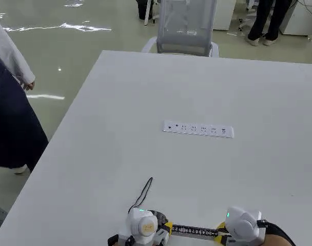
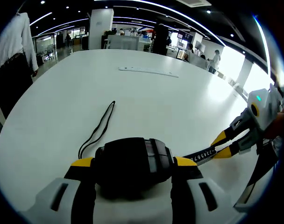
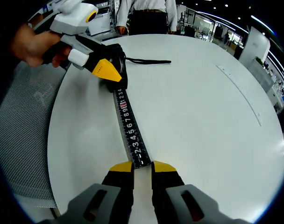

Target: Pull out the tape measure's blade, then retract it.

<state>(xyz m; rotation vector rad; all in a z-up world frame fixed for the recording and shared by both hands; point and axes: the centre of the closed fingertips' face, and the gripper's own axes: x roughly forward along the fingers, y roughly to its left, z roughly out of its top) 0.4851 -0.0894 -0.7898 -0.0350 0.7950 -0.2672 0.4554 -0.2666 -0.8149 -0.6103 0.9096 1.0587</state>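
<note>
Your left gripper is clamped across the black tape measure case, and your right gripper is pinched narrow on the tip of the blade. Both sit at the near edge of the white table, well on your side of the power strip, the case to the strip's near left and the blade stretched a short way rightward from it, numbers up, low over the tabletop. From the case a thin black cord lies pointing towards the power strip, ending well short of it.
</note>
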